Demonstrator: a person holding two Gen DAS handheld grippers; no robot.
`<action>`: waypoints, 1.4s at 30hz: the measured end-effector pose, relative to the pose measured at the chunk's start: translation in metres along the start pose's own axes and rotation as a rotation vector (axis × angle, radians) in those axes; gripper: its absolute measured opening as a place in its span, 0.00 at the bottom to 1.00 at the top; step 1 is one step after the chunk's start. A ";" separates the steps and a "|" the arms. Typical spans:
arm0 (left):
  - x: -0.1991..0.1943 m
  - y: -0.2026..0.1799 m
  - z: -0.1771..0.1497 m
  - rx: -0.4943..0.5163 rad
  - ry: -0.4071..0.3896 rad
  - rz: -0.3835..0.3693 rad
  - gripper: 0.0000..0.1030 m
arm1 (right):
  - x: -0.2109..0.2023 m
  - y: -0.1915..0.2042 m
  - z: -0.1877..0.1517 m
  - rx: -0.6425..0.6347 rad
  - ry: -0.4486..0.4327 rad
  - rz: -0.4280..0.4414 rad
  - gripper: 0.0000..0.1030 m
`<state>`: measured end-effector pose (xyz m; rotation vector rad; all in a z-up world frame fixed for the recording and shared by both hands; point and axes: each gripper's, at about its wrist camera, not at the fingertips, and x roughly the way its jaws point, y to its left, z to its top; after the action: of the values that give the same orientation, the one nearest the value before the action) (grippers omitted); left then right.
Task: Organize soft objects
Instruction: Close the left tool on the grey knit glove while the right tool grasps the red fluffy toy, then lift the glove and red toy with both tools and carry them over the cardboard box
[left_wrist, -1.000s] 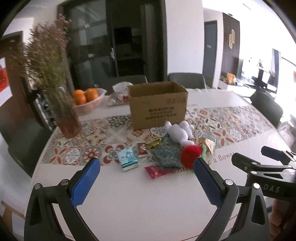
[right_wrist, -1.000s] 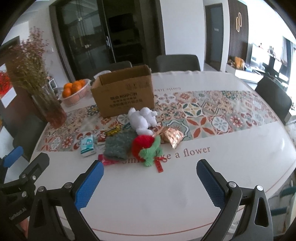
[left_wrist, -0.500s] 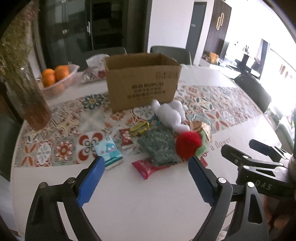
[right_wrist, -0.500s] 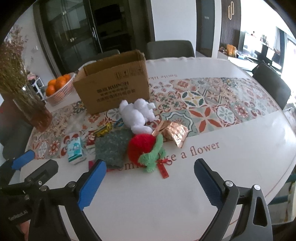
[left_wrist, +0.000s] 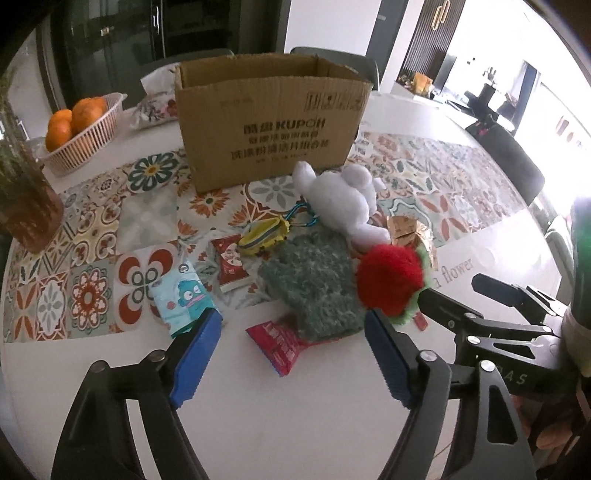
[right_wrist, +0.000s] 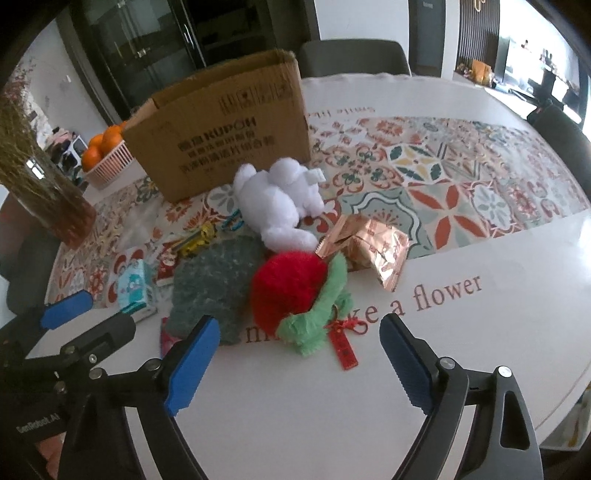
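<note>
Both my grippers tilted down over the table, jaws apart and holding nothing.

My left gripper (left_wrist: 291, 345) points steeply downward, its two blue pads (left_wrist: 195, 356) set well apart; its jaws have just been closing, with nothing pressed between them. My right gripper (right_wrist: 299, 354) sits just beside it at the same downward slant, blue pads (right_wrist: 404, 363) spread wider, jaws likewise just closing and gripping nothing. From the left camera I see the right gripper's black frame and one dark finger reaching in at the right edge, with part of my hand below it. From the right camera, the left gripper's frame and a blue pad show at the left edge.
</note>
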<state>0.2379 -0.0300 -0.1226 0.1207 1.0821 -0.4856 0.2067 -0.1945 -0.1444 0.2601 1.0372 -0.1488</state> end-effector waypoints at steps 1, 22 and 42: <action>0.005 0.001 0.001 0.000 0.009 -0.006 0.75 | 0.004 -0.001 0.001 0.003 0.005 0.003 0.83; 0.094 0.021 0.016 -0.213 0.196 -0.196 0.46 | 0.066 -0.012 0.012 0.041 0.091 0.033 0.67; 0.084 0.008 0.011 -0.258 0.124 -0.204 0.16 | 0.079 -0.015 0.016 0.038 0.122 0.128 0.41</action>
<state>0.2821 -0.0531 -0.1915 -0.1904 1.2765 -0.5219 0.2558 -0.2134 -0.2077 0.3723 1.1359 -0.0375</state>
